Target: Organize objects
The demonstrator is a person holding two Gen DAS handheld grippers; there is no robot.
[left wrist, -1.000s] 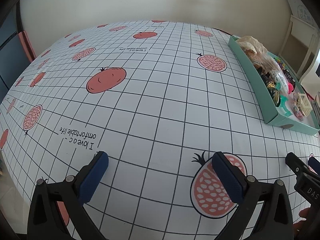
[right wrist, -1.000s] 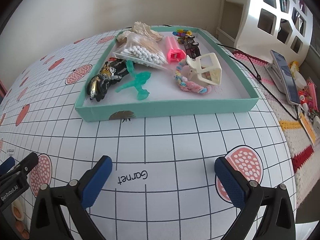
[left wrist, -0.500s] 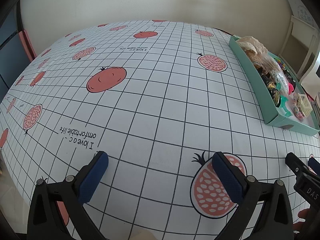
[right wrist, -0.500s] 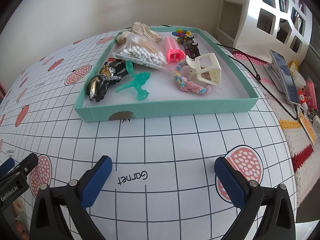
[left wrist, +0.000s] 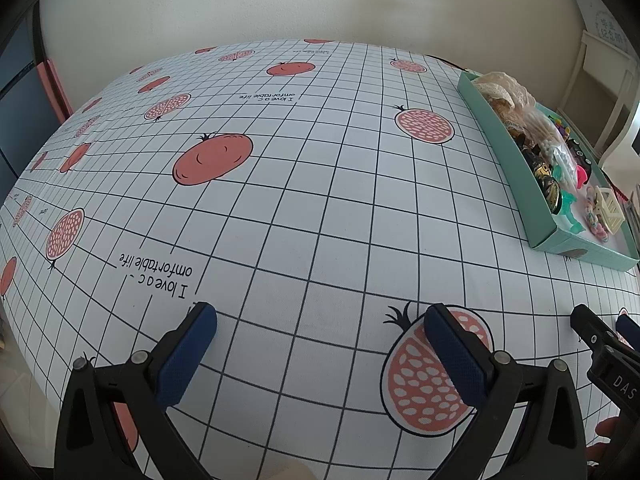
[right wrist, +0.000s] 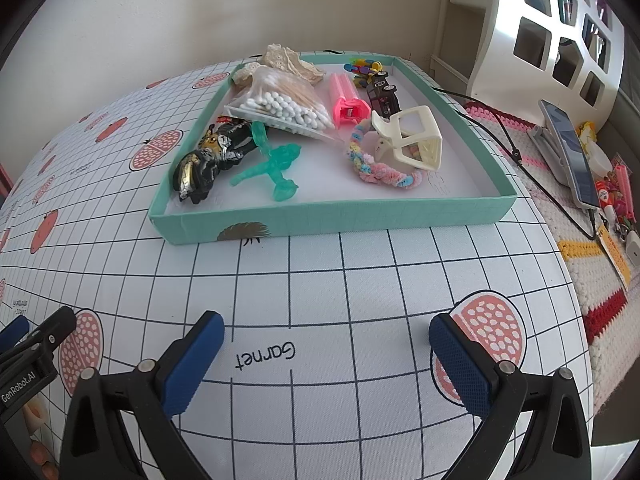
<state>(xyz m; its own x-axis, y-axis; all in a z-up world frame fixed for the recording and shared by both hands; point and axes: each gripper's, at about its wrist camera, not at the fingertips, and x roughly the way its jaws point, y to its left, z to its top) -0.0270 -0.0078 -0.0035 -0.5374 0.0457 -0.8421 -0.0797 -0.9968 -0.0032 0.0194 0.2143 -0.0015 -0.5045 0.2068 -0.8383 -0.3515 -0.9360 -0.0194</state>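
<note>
A teal tray (right wrist: 360, 218) sits on the checked tablecloth ahead of my right gripper (right wrist: 326, 344), which is open and empty above the cloth. The tray holds a bag of cotton swabs (right wrist: 280, 100), a black-and-gold figure (right wrist: 208, 160), a teal plastic toy (right wrist: 272, 168), a cream hair claw (right wrist: 412, 136), a pastel scrunchie (right wrist: 384, 170), a pink holder (right wrist: 346, 100), a dark toy car (right wrist: 382, 94) and lace (right wrist: 288, 58). My left gripper (left wrist: 320, 344) is open and empty over bare cloth; the tray (left wrist: 520, 168) lies far to its right.
A white cubby shelf (right wrist: 560, 32) stands at the back right. A phone on a stand (right wrist: 568, 148), a cable (right wrist: 516, 148) and small items lie on a crocheted mat (right wrist: 592, 248) right of the tray. The wall runs behind the table.
</note>
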